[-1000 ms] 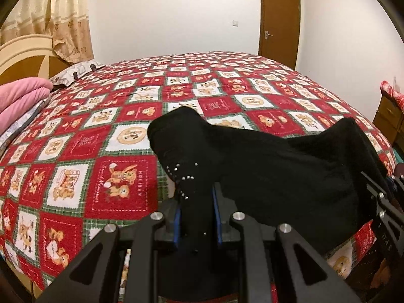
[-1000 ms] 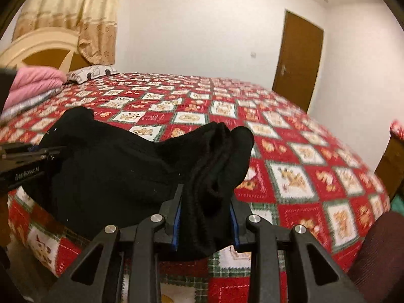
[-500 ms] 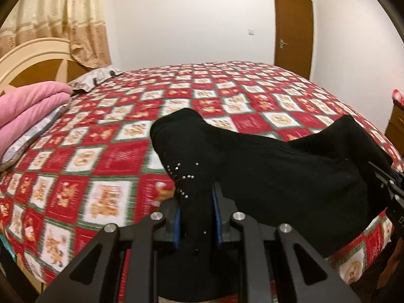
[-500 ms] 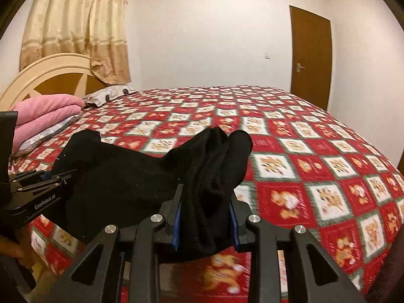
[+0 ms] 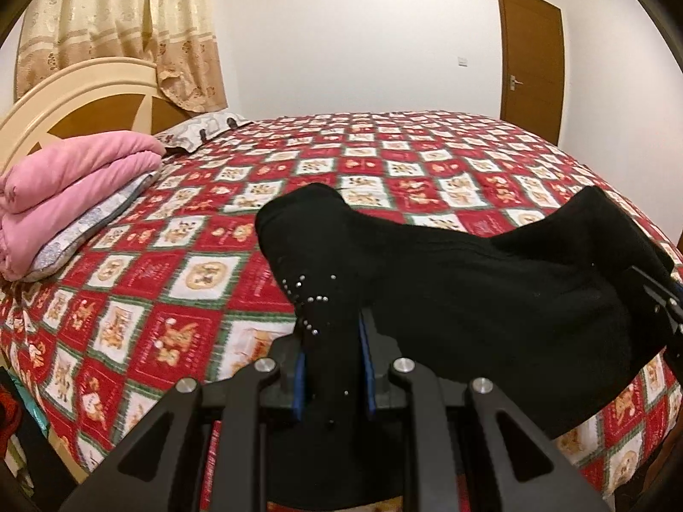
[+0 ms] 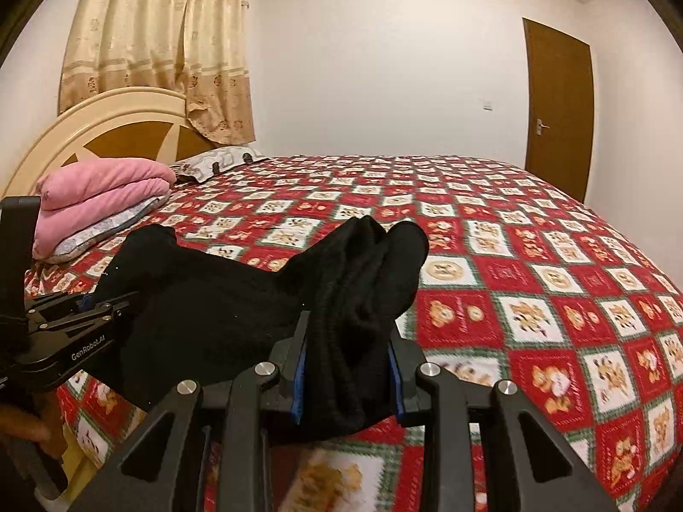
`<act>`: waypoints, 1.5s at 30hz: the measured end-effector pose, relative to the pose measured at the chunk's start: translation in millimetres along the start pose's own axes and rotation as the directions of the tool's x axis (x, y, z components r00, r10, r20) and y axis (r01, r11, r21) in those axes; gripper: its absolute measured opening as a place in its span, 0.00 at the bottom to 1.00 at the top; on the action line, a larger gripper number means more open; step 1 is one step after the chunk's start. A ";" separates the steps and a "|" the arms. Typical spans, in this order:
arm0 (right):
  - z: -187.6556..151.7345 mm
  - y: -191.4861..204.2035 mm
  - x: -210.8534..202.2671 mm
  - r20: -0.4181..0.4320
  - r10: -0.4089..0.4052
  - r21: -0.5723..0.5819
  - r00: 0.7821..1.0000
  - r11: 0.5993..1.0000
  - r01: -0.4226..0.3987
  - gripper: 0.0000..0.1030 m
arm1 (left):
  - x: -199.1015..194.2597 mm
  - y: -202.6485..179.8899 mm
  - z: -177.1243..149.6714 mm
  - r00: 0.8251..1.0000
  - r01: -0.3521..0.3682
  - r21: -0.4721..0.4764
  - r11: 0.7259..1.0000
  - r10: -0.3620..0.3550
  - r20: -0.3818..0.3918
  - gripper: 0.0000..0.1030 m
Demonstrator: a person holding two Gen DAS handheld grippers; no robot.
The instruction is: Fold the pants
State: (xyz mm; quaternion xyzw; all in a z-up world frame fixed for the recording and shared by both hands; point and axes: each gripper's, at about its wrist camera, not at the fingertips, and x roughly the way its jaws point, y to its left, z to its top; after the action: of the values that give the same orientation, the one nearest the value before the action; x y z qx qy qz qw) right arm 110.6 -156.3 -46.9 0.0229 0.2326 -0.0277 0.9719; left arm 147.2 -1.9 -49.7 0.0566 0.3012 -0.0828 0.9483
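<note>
The black pants (image 5: 469,294) hang stretched between my two grippers above the near edge of the bed. My left gripper (image 5: 333,367) is shut on one end, which carries small silver studs (image 5: 307,298). My right gripper (image 6: 345,367) is shut on the other end, a bunched thick fold (image 6: 367,281). The pants also show in the right wrist view (image 6: 205,298), sagging between the grippers. The left gripper shows at the left of the right wrist view (image 6: 85,307); the right gripper shows at the right edge of the left wrist view (image 5: 657,303).
The bed has a red patchwork quilt (image 5: 427,170) with teddy-bear squares. A folded pink blanket (image 5: 72,187) lies on a pillow at the headboard (image 6: 115,128), left. A curtain (image 6: 162,42) hangs behind. A brown door (image 6: 555,106) stands at the far right.
Both grippers have lifted and tilted up with the pants held; more wall, curtain and headboard show now. The pants stay stretched between them.
</note>
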 end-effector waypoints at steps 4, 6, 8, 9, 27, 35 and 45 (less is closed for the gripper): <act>8.9 15.2 15.1 -0.004 0.028 -0.006 1.000 1.000 -0.029 0.30 | 5.8 14.4 5.7 1.000 -0.025 -0.011 1.000 0.025 0.000 0.21; 13.2 23.4 21.3 -0.004 0.043 -0.010 0.999 0.999 -0.044 0.30 | 9.2 22.7 8.0 0.999 -0.041 -0.018 0.999 0.041 -0.001 0.21; 17.6 33.5 30.8 -0.003 0.058 -0.023 0.998 0.998 -0.058 0.30 | 13.0 32.4 9.8 0.998 -0.062 -0.025 0.998 0.062 -0.001 0.21; 19.4 38.0 35.5 -0.002 0.065 -0.030 0.998 0.997 -0.065 0.30 | 14.5 35.6 10.4 0.997 -0.073 -0.026 0.997 0.073 -0.001 0.21; 41.1 106.8 137.4 -0.018 0.128 -0.044 0.992 0.991 -0.128 0.30 | 70.0 102.7 33.1 0.959 -0.281 -0.065 0.957 0.283 0.021 0.21; 43.6 106.0 170.2 -0.055 0.092 -0.051 0.994 0.994 -0.095 0.30 | 97.1 100.3 39.0 0.954 -0.299 -0.039 0.953 0.299 -0.002 0.21; 34.3 94.2 211.2 -0.215 0.127 0.017 0.968 0.992 -0.127 0.32 | 127.4 101.0 20.4 0.947 -0.306 0.014 0.952 0.306 -0.099 0.25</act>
State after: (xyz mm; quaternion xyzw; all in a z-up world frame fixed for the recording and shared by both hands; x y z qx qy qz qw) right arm 320.2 -73.5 -109.0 0.0420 0.3347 0.0369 0.9406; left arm 280.5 78.2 -101.3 0.1060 0.3359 0.0682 0.9334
